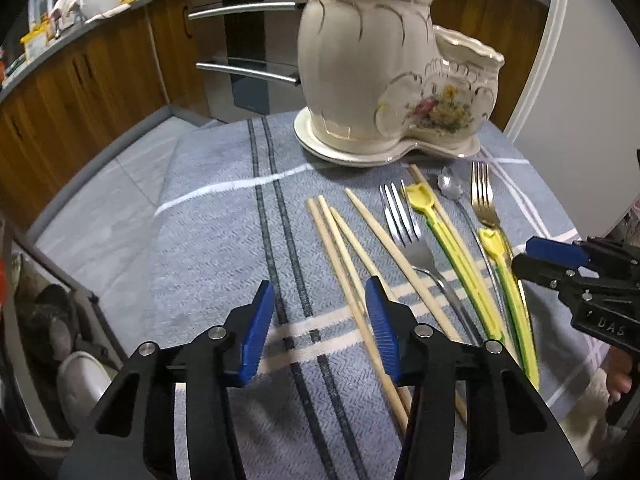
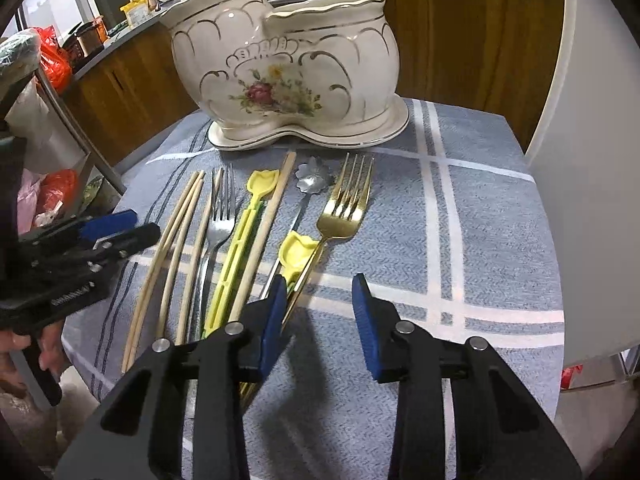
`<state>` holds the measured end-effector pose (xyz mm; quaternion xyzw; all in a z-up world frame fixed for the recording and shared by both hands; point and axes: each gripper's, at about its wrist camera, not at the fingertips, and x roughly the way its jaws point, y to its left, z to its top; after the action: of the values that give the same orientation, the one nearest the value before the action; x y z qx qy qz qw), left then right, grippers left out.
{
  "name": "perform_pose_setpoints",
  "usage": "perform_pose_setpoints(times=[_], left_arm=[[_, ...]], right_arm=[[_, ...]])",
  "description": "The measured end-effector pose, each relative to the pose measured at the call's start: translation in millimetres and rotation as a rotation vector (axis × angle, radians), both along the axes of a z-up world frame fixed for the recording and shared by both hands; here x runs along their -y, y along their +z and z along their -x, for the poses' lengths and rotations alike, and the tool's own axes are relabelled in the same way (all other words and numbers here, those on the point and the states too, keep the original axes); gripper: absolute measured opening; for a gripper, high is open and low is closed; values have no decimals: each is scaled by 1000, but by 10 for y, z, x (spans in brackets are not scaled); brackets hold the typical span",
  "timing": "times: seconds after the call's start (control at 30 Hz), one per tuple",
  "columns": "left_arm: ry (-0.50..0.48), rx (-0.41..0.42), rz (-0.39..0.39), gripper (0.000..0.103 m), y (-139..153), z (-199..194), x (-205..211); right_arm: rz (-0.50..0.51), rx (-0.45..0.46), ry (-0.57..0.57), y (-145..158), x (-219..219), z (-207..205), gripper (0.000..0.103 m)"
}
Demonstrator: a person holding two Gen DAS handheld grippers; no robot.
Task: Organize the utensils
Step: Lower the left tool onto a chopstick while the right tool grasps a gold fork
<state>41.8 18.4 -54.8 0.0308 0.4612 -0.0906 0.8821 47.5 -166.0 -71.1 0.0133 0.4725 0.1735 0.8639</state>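
Observation:
A cream ceramic two-pot holder with a flower print stands at the far side of the blue checked cloth. In front of it lie wooden chopsticks, a silver fork, two yellow plastic spoons, a flower-headed silver spoon and a gold fork. My left gripper is open and empty, low over the chopsticks' near ends. My right gripper is open and empty, beside the gold fork's handle.
The blue cloth covers a small table. A white fridge stands close on the right. Wooden cabinets and an oven lie behind. A rack with bags stands at the left table edge.

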Motion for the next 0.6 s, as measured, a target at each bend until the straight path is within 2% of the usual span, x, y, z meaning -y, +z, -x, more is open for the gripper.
perform_pose_setpoints(times=[0.1, 0.2, 0.27, 0.6], left_arm=[[0, -1, -2, 45, -29, -16, -1], [-2, -8, -12, 45, -32, -39, 8], [-2, -10, -25, 44, -30, -59, -1], [10, -47, -43, 44, -19, -166, -79]], right_arm=[[23, 8, 23, 9, -22, -2, 30], [93, 23, 25, 44, -36, -34, 22], [131, 30, 19, 50, -9, -54, 21], [130, -49, 17, -5, 187, -253, 22]])
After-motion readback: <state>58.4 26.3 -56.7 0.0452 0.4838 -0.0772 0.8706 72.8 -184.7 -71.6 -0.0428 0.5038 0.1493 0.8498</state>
